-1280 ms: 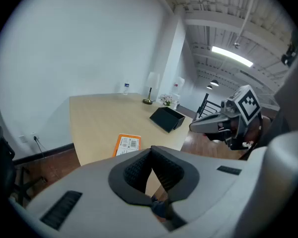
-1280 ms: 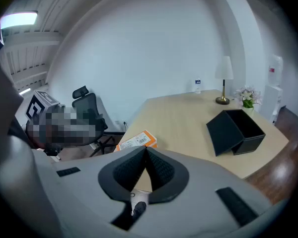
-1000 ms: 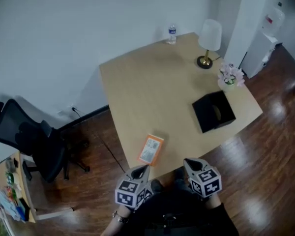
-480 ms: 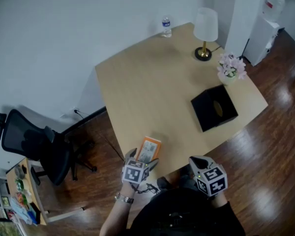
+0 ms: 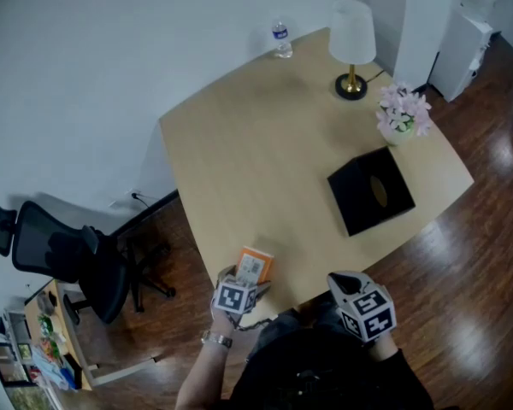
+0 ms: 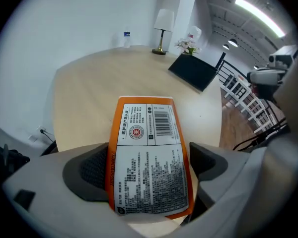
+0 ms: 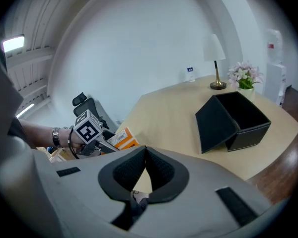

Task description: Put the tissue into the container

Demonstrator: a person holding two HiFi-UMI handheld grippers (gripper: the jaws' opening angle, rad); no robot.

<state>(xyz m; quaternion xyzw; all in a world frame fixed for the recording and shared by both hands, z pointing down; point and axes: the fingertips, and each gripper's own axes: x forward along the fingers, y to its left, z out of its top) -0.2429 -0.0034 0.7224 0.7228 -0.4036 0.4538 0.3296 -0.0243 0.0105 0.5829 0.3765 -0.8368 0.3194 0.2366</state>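
Note:
An orange and white tissue pack (image 5: 255,266) lies flat near the table's front edge. In the left gripper view the pack (image 6: 149,157) fills the space between the jaws. My left gripper (image 5: 244,280) stands open around it, the left pad close against its side and a small gap on the right. The black open-topped container (image 5: 372,190) sits on the table's right side, with its flap down toward me (image 7: 236,120). My right gripper (image 5: 359,301) hovers off the table's front edge, shut with nothing in it, its pads meeting (image 7: 145,155).
On the pale wooden table (image 5: 239,143) at the far side are a lamp (image 5: 352,41), a pot of pink flowers (image 5: 402,114) and a small water bottle (image 5: 281,39). A black office chair (image 5: 68,259) stands on the floor to the left.
My left gripper has moved forward from below the table edge to the tissue pack, and its jaws have gone from shut to wide. The right gripper has stayed in place.

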